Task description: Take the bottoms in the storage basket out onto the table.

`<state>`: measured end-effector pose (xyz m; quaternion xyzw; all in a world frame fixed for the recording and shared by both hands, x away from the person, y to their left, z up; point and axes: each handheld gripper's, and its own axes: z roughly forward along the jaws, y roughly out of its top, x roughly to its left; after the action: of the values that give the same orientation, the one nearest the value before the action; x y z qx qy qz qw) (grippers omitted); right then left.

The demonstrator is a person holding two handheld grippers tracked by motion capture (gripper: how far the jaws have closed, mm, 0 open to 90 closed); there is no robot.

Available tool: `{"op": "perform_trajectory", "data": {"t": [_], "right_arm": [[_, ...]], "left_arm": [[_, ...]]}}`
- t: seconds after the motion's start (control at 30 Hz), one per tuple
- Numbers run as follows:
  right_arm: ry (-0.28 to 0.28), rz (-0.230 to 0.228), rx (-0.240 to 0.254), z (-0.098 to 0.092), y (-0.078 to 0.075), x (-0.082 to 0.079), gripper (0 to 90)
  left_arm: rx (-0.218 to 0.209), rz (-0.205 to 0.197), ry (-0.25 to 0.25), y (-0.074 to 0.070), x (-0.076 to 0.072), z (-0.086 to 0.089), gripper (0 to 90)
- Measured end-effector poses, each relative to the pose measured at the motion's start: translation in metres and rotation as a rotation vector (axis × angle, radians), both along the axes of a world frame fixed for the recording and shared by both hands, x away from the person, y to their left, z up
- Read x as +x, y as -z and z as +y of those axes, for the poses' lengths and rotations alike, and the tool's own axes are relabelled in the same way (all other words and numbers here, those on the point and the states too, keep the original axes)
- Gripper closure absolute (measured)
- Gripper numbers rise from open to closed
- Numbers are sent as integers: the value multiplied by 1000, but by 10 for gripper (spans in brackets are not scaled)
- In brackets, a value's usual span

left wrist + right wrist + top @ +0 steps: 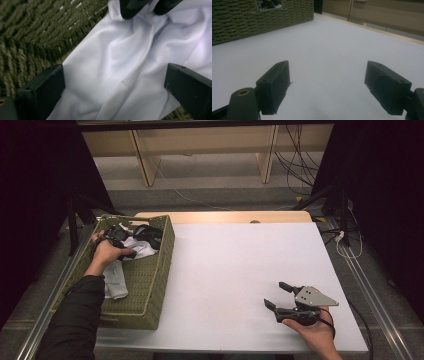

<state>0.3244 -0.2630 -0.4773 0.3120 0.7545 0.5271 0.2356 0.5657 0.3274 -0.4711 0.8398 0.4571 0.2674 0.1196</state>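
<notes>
Digging in the basket
Left gripper wide over white cloth, mostly hidden behind the hand; right gripper wide, empty.

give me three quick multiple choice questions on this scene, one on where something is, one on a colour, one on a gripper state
1. Where is the basket?
A. left edge of the table
B. table centre
C. on the floor

2. What colour is the cloth between the left gripper jaws?
A. red
B. white
C. yellow

3. How is the right gripper?
A. shut on a cloth
B. shut on nothing
C. open over bare table

Answers: 1 A, the high view shows it at the left edge. 2 B, white folds lie between the jaws. 3 C, its jaws stand wide apart with nothing between.
</notes>
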Motion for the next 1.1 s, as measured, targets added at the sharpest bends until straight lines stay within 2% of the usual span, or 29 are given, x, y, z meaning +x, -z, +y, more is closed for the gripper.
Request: {"op": "perform_trajectory", "data": {"t": [0.1, 0.23, 0.33, 0.37, 0.43, 0.47, 0.53, 0.6, 0.67, 0.73, 0.77, 0.8, 0.9, 0.93, 1.1], "right_arm": [[1, 4, 0, 0, 0, 0, 210], [-2, 5, 2, 1, 2, 1, 210], [-2, 6, 2, 1, 2, 1, 211], [-2, 6, 3, 1, 1, 1, 211], [-4, 9, 0, 0, 2, 1, 211], [-4, 20, -3, 0, 2, 1, 211], [-7, 17, 1, 0, 2, 2, 212], [-11, 19, -4, 1, 2, 1, 215], [-15, 17, 3, 2, 2, 1, 217], [-15, 18, 1, 1, 2, 1, 218], [-14, 20, -2, 1, 2, 1, 218], [-13, 22, -10, 1, 2, 1, 218], [-13, 25, -11, 1, 3, 1, 218], [-15, 23, -11, 1, 3, 2, 219], [-15, 24, -13, 1, 3, 2, 221]], "left_arm": [[-9, 7, 3, 2, 2, 2, 8], [-48, 34, -26, 3, 6, 8, 0], [-138, 76, -85, 3, 9, 12, 42], [-171, 94, -102, 2, 9, 13, 90], [-210, 112, -112, 2, 8, 15, 166], [-238, 125, -117, 1, 8, 17, 248], [-268, 132, -126, 1, 7, 19, 282], [-272, 132, -133, -1, 7, 20, 312], [-256, 128, -146, -4, 7, 21, 526], [-256, 127, -150, -5, 6, 21, 548], [-241, 120, -149, -6, 6, 20, 583], [-224, 110, -150, -6, 5, 19, 662], [-217, 91, -174, -6, 5, 17, 756], [-213, 88, -179, -5, 5, 16, 784], [-188, 68, -182, -5, 3, 12, 809]]}}
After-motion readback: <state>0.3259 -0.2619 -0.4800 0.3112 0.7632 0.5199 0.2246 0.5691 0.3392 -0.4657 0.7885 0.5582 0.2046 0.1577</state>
